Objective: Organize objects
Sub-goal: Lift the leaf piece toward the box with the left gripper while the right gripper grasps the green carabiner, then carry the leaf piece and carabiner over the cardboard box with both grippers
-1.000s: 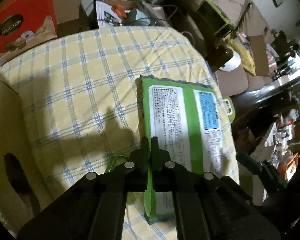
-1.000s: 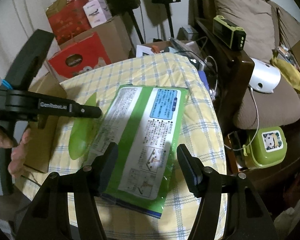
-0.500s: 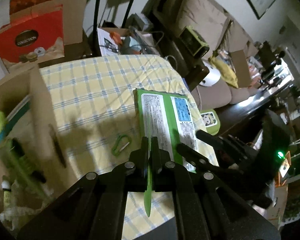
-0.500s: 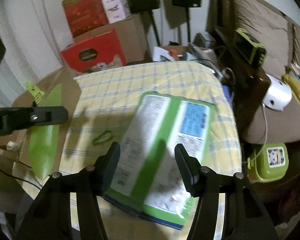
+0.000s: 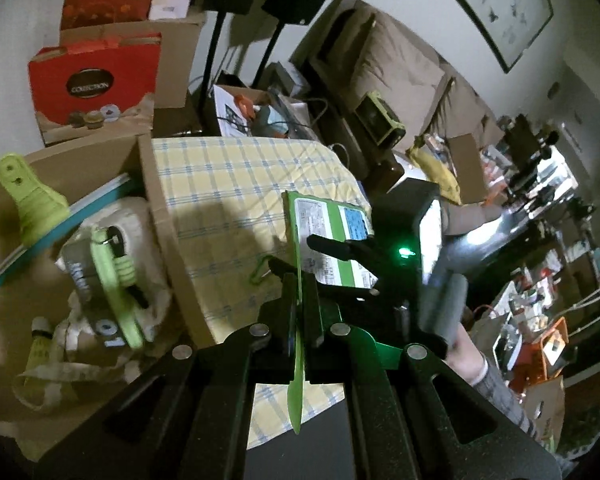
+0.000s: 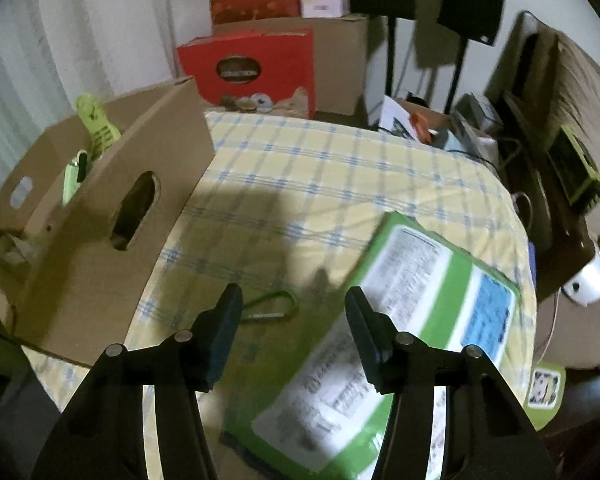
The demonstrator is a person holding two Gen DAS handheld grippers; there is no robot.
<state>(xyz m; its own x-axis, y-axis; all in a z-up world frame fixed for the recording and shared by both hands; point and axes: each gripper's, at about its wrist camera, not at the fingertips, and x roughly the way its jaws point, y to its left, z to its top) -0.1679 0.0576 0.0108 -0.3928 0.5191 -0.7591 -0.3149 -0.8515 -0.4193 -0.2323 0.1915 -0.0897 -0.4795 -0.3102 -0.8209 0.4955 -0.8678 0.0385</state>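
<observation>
Two grippers show over a table under a yellow checked cloth (image 6: 340,176). Our left gripper (image 5: 300,304) is clamped tight on a thin green sheet (image 5: 298,360), which stands edge-on between its fingers and hangs down past them toward the near edge of the table. Our right gripper (image 6: 292,312) has its fingers apart with nothing between them, and its jaws have just been closing. Beneath it on the cloth lies a small green carabiner (image 6: 272,306), near the cardboard box (image 6: 100,248) at the left. Right of the carabiner a flat green package (image 6: 400,320) with printed labels lies on the cloth. In the left wrist view, the open box holds a lime-green clip (image 5: 28,196), a pale cloth bundle and other small items.
</observation>
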